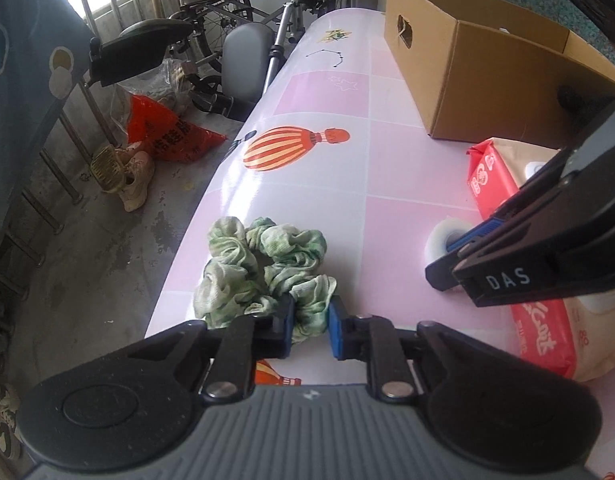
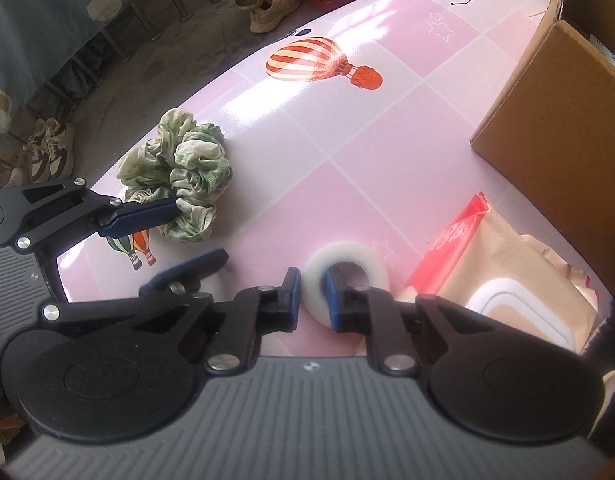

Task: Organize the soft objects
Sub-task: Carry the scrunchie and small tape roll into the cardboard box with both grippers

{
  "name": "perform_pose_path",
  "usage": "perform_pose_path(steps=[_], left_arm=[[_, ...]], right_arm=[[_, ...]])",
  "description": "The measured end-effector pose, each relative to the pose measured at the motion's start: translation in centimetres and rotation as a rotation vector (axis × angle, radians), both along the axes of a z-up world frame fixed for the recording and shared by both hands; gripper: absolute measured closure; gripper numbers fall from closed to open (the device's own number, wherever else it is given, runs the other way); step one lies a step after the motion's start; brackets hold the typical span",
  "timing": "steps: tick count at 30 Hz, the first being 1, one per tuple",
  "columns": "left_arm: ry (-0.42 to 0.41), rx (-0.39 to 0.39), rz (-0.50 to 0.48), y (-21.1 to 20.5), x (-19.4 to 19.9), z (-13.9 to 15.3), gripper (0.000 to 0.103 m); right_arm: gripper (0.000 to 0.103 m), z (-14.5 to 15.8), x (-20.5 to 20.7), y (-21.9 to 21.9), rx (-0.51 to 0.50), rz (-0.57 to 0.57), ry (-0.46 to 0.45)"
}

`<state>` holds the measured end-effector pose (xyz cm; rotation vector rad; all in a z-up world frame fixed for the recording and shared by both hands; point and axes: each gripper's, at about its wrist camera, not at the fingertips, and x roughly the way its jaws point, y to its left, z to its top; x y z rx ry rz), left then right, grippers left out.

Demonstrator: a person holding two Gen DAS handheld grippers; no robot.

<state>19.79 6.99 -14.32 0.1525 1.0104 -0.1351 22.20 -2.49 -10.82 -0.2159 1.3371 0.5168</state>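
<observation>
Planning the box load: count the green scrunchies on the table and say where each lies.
1. The green scrunchie lies near the table's left edge, a fold of it between the left gripper's pads. The cardboard box may hide others.

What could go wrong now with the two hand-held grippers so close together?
1. The left hand-held gripper pinches only one fold of the green scrunchie, so the fabric may slip out.
2. The right hand-held gripper straddles the tape roll's rim; the two grippers may collide when lifting.

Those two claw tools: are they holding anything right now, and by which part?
Left gripper pinches the near ruffled edge of the green scrunchie. Right gripper clamps the tape roll through its near wall, one finger inside the hole.
</observation>
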Motion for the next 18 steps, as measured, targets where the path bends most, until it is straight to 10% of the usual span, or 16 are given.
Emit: perform_pose_path(steps=[6, 18], left_arm=[[0.03, -0.173, 0.102, 3.1, 0.0, 0.9, 0.098], [-0.008, -0.2, 0.13, 2.7, -2.9, 3.9, 0.1]], right_arm=[[0.091, 0.4, -0.4, -1.1, 0.07, -0.056, 0.015], [0.091, 3.9, -2.4, -3.9, 0.233, -0.188, -0.035]])
